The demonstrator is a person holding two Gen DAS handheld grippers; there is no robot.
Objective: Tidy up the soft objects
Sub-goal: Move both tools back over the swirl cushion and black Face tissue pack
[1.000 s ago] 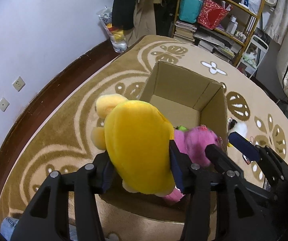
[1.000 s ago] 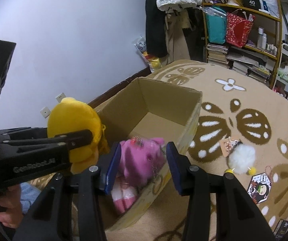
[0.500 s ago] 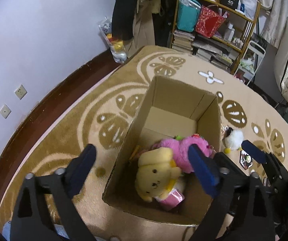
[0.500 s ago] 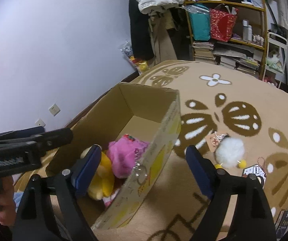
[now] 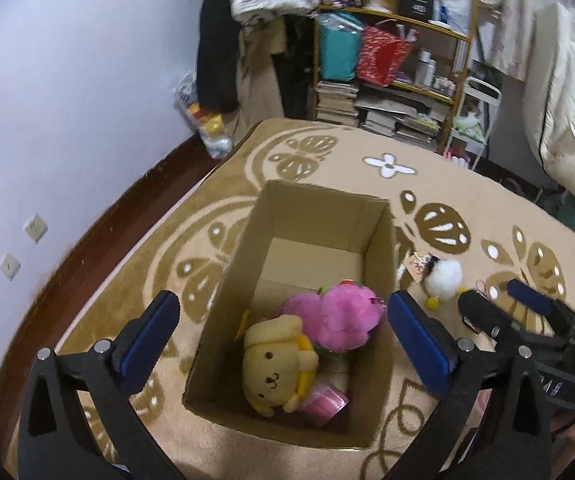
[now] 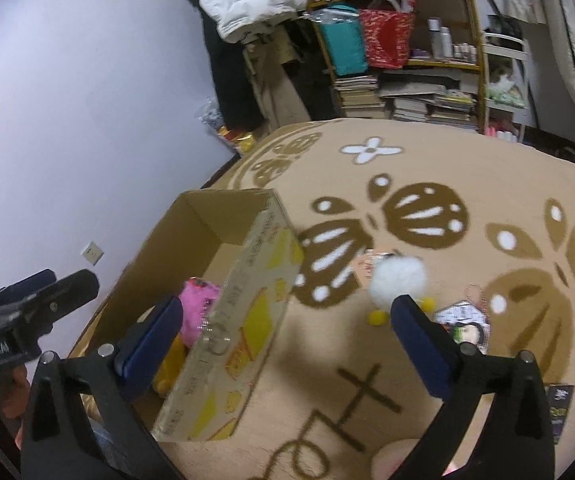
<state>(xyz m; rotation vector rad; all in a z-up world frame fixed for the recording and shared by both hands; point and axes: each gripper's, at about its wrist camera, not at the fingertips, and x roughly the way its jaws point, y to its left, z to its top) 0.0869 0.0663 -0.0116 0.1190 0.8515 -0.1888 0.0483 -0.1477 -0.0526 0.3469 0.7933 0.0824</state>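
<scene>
Both toys lie in the cardboard box (image 5: 315, 240): the yellow dog plush (image 5: 275, 372) near, the pink plush (image 5: 335, 316) behind it. The left hand-held gripper (image 5: 283, 344) and right hand-held gripper (image 6: 283, 344) are released, empty. For the white pompom toy (image 6: 397, 284) on the carpet (image 6: 467, 184), right of the box, the right one should descend centred and squeeze gently.
</scene>
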